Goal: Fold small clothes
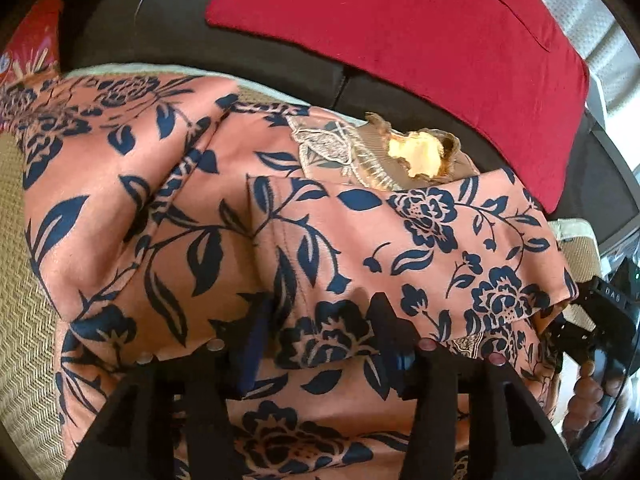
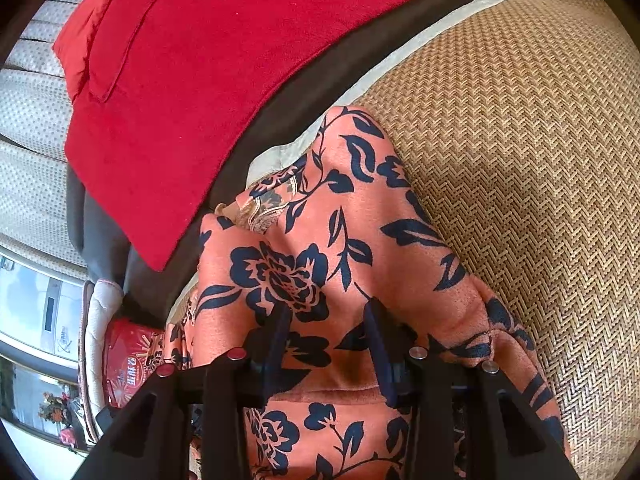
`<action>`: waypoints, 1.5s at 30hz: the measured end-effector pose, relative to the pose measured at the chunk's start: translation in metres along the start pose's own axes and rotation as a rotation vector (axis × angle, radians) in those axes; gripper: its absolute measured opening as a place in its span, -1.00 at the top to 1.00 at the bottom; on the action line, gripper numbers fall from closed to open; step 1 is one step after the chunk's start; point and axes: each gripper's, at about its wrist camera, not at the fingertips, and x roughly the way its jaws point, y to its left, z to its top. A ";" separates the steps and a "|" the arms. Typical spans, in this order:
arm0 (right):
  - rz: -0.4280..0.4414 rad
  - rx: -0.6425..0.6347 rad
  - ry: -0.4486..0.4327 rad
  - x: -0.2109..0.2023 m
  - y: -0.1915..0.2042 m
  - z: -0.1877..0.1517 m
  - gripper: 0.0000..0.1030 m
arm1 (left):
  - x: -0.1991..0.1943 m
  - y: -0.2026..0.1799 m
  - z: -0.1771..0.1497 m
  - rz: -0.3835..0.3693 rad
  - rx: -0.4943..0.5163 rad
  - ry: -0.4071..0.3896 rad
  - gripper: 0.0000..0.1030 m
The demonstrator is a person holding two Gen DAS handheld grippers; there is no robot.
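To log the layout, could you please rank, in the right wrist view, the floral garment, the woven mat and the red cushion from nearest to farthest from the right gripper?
1. Floral garment: directly under and between the open fingers of the right gripper.
2. Woven mat: beside the garment, to the right.
3. Red cushion: farthest, upper left, beyond the dark sofa edge.

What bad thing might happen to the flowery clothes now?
Both grippers look open over the flowery garment, left gripper and right gripper, so a loose pinch might grab one layer only and undo the fold. The cloth lies bunched on the woven mat, so wrinkles might get folded in.
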 end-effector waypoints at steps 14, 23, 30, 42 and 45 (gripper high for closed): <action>0.003 -0.034 0.005 0.002 0.000 0.004 0.16 | -0.028 -0.006 0.013 0.361 0.150 -0.235 0.85; -0.025 -0.057 0.004 0.006 0.008 0.003 0.16 | -0.007 0.001 0.012 0.463 0.210 -0.115 0.09; -0.037 -0.056 -0.002 0.011 0.013 0.002 0.16 | -0.072 0.045 0.018 0.336 0.045 -0.292 -0.40; -0.088 -0.109 -0.038 0.023 0.031 -0.003 -0.03 | -0.092 0.218 0.031 0.153 -0.564 -0.297 -0.52; -0.115 -0.138 -0.052 0.027 0.038 -0.006 -0.05 | -0.080 0.218 0.039 0.030 -0.624 -0.292 -0.52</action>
